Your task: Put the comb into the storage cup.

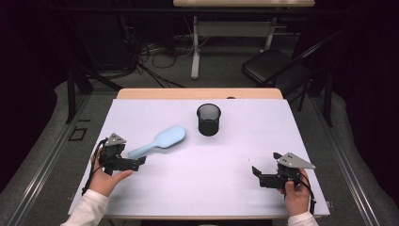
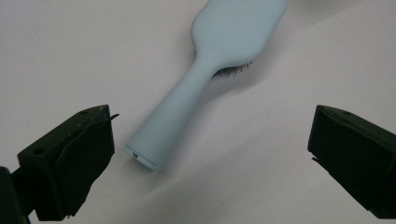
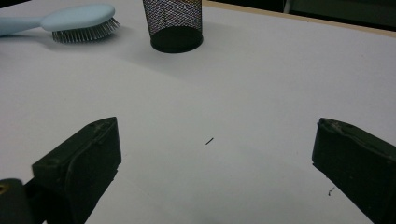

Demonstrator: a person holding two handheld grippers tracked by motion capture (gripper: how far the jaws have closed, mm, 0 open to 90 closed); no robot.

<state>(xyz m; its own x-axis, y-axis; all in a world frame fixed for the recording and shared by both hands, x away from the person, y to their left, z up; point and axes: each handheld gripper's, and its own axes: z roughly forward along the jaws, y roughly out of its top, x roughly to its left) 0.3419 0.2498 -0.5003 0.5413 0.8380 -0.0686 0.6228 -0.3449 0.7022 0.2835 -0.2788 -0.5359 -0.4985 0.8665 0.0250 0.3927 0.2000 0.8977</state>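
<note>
A pale blue hairbrush (image 1: 160, 141) lies bristles down on the white table sheet (image 1: 202, 179), handle pointing toward the left front. My left gripper (image 1: 141, 162) is open just beyond the handle's end. In the left gripper view the hairbrush (image 2: 201, 79) lies ahead, its handle end close to the left jaw and untouched by either jaw. A black mesh cup (image 1: 208, 119) stands upright at the table's middle back. My right gripper (image 1: 256, 174) is open at the right front, holding nothing. In the right gripper view the hairbrush (image 3: 70, 21) and mesh cup (image 3: 173, 25) lie far ahead.
The wooden table edge (image 1: 197, 93) shows beyond the sheet. Behind it, on the floor, are a black chair (image 1: 277, 68), cables and another table's legs (image 1: 195, 47). A tiny dark speck (image 3: 209, 140) lies on the sheet between the right jaws.
</note>
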